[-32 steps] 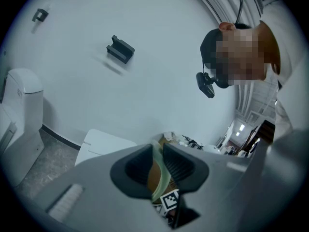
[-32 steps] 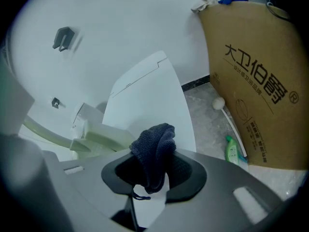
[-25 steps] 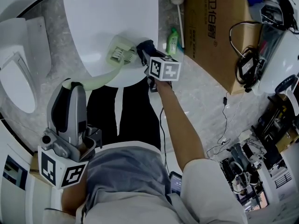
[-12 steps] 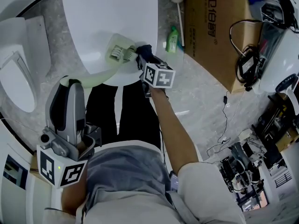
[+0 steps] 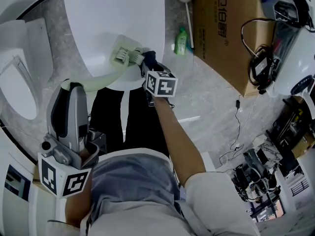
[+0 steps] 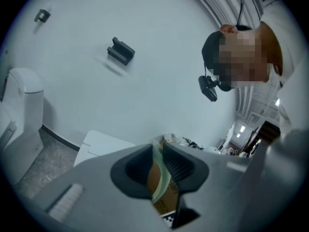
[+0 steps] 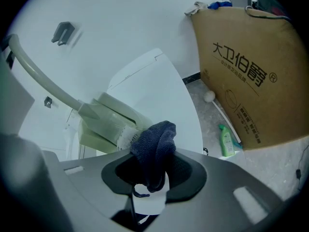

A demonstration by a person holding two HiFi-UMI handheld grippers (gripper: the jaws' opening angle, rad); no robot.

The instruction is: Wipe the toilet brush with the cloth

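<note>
While the left gripper (image 6: 159,170) pinches the brush (image 7: 104,116) handle, the right gripper's (image 7: 150,175) clamped cloth (image 7: 155,141) touches bristles (image 7: 124,138) at eleven o'clock: wiping step, likely needing a stroke across.

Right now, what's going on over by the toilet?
A person is working with a handheld gripper in each hand. The left gripper is shut on the handle of a pale green toilet brush, holding its head over the closed toilet lid. The right gripper is shut on a dark blue cloth, which is pressed against the brush's white bristles. Wiping looks under way.
</note>
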